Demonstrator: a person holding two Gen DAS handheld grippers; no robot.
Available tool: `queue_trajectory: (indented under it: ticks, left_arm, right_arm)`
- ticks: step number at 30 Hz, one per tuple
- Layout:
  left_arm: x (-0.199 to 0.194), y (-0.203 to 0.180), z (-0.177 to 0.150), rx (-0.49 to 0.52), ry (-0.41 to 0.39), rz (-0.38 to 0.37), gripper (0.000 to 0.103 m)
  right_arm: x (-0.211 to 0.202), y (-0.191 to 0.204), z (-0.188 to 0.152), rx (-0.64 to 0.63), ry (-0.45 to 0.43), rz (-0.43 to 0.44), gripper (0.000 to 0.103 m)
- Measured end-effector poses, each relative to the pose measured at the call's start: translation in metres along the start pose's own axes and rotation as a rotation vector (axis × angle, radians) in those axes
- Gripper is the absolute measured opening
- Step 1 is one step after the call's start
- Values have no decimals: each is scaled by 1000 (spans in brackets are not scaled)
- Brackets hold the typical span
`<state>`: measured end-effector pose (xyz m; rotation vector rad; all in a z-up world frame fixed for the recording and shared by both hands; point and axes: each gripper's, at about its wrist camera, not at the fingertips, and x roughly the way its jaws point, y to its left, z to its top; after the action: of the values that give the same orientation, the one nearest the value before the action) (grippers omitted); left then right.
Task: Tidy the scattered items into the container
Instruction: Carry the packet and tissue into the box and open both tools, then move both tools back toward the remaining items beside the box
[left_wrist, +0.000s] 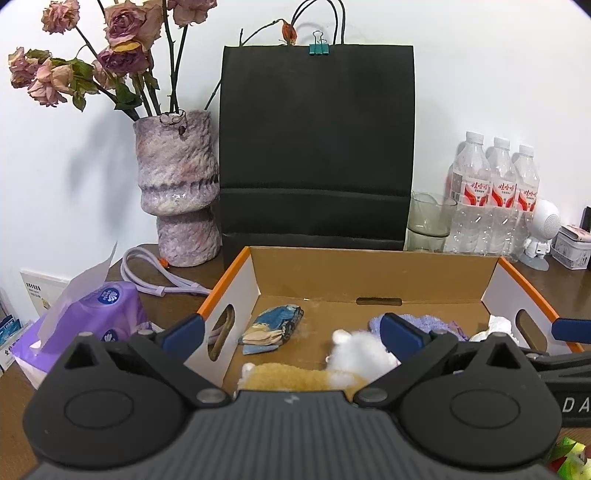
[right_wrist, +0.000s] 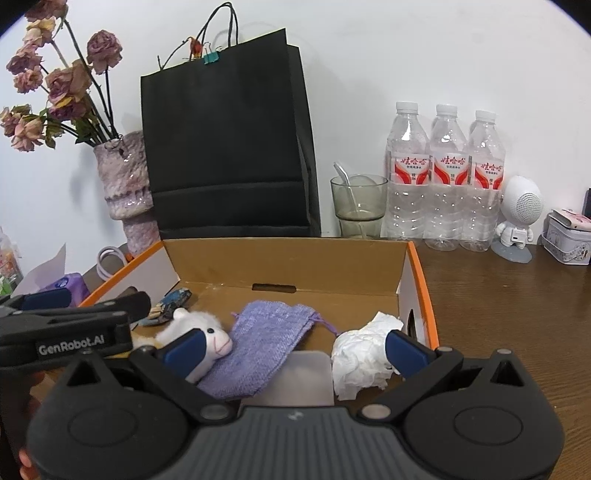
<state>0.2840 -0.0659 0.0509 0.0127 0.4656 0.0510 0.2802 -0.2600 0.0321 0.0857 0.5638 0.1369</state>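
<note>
**Right wrist view: box contents, both grippers spread and empty**

Item 1: crumpled white tissue, on the floor of the cardboard box, near right corner. It lies just inside the right finger of the right gripper, whose jaws stand wide apart, pinching nothing.

Item 2: lilac knitted pouch, flat, box centre, between those fingers.

Item 3: plush lamb, near left; in the left wrist view it sits between the spread, empty fingers of the left gripper.

Item 4: folded blue patterned cloth, far left of box.

Handling note: everything seen lies inside the box, so the step reads as release. Best lift both tools straight clear without snagging pouch cord or tissue.
</note>
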Motion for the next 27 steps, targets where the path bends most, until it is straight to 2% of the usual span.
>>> queue_trajectory:
  ticks: [9, 18, 27]
  left_arm:
    - [-17, 11, 4, -42, -32, -5, 103]
    - [-59, 37, -5, -120, -70, 3, 103]
    - [-100, 81, -27, -179, -53, 22, 103]
  right_arm:
    - [-8, -1, 5, 37, -19, 5, 103]
    - [-21, 9, 11, 24, -35, 41, 103]
    - [-77, 11, 0, -33, -90, 62, 103]
